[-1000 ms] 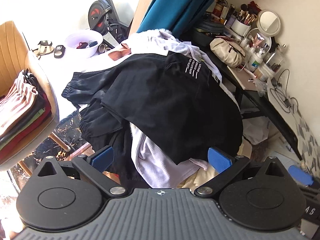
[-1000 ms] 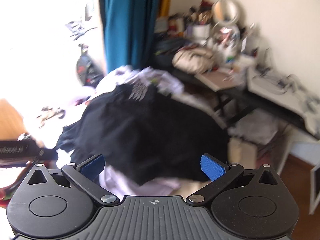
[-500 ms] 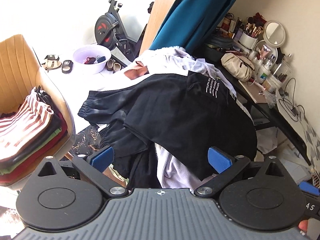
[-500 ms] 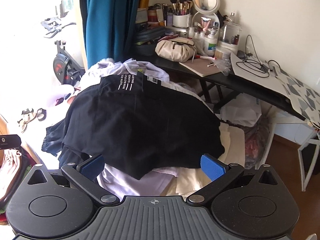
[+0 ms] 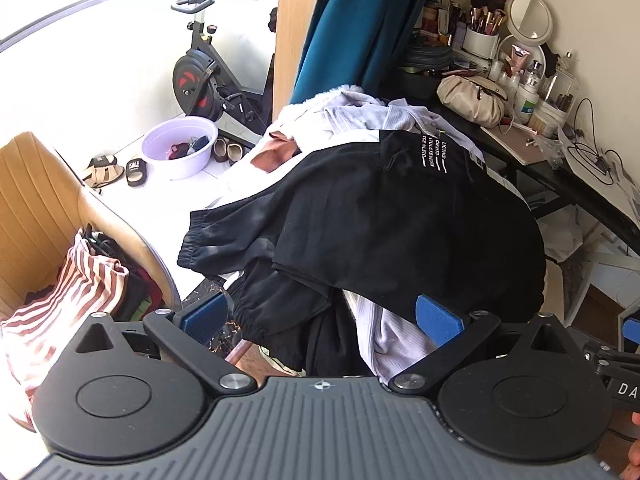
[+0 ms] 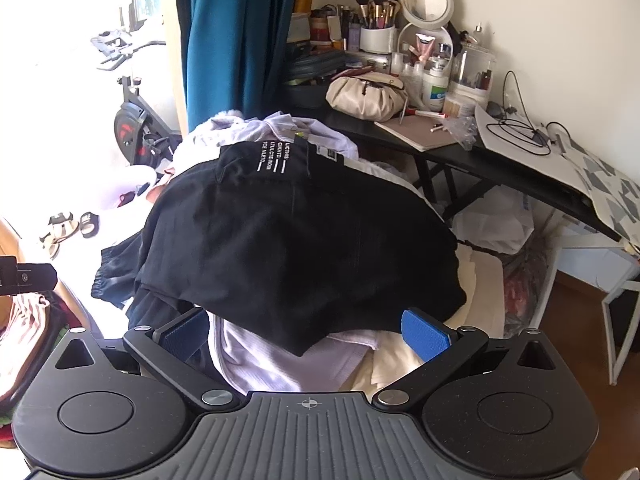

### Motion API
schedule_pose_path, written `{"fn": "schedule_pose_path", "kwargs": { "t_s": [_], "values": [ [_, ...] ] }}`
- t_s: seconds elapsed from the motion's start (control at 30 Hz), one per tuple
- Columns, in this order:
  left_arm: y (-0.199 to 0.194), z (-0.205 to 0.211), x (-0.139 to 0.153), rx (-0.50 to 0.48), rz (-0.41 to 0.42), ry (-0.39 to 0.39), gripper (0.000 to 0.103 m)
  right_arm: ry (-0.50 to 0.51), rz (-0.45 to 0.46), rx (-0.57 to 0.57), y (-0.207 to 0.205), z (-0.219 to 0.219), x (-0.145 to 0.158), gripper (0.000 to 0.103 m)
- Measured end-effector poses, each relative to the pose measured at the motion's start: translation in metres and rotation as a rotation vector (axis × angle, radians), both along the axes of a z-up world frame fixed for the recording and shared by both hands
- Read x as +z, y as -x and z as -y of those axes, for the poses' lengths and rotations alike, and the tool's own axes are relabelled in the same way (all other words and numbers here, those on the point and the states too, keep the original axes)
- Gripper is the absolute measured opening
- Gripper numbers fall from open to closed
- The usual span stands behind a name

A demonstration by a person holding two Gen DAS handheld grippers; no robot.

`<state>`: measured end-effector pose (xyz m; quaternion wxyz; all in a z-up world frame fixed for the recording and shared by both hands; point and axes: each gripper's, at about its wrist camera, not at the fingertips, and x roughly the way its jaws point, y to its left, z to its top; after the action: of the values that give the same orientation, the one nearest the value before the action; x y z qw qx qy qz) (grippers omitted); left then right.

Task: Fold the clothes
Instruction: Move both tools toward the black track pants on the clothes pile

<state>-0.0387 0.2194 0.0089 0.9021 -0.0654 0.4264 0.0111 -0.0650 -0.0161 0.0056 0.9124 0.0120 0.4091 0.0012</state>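
— What's printed on the black garment (image 6: 296,240)?
— Four white lines, too small to read. It tops the clothes pile (image 5: 384,332).
— Your grippers?
— My left gripper (image 5: 320,316) and right gripper (image 6: 306,334) both gape wide, holding nothing, just short of the pile.

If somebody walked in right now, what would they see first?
Probably the big black garment with white lettering, draped over the top of a tall heap of clothes in the middle. Both open grippers, the left gripper and the right gripper, face it without touching. Behind stands a teal curtain, and to the right a black desk crowded with makeup brushes and a round mirror.
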Motion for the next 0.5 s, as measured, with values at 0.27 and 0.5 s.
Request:
{"fn": "schedule_pose_path", "kwargs": {
  "t_s": [0.27, 0.5],
  "values": [
    [-0.003, -0.018, -0.005, 0.007, 0.105, -0.072, 0.102, -0.156, -0.018, -0.118, -0.013, 0.030, -0.021, 0.102],
    [-0.008, -0.058, -0.042, 0.067, -0.023, 0.048, 0.102, -0.086, 0.039, -0.248, -0.016, 0.065, -0.065, 0.102]
  ]
}}
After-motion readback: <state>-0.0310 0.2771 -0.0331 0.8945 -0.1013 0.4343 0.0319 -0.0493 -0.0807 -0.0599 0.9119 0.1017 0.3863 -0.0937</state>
